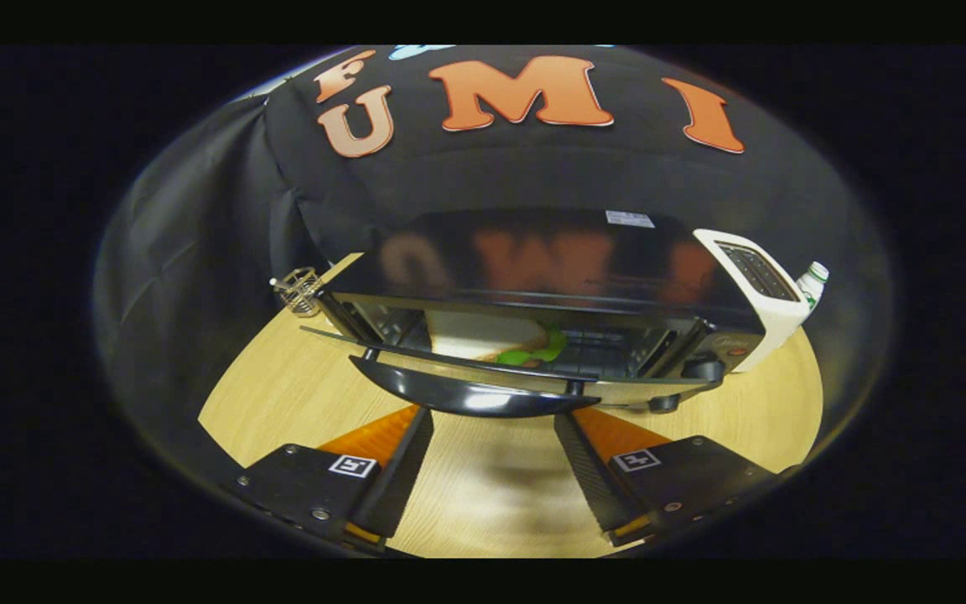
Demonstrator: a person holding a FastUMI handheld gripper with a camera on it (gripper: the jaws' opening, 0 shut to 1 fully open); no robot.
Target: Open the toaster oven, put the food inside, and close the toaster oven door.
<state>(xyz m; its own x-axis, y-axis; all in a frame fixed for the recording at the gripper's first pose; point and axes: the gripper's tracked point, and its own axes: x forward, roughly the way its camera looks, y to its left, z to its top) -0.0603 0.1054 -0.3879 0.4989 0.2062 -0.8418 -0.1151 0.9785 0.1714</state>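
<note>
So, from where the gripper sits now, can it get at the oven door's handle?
Probably yes. The gripper is open, and the door handle sits just ahead of its fingers with bare wooden table between them and nothing in the way.

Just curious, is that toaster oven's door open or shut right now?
Open: the toaster oven door is swung down, the food shows inside, and the open gripper sits before the handle.

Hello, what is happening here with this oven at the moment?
A person is working a handheld gripper at a black toaster oven on a wooden table. The oven door hangs open, and green food already lies inside. The fingers are spread apart and hold nothing; they sit just under the door's handle. Closing the door seems to be what remains.
</note>
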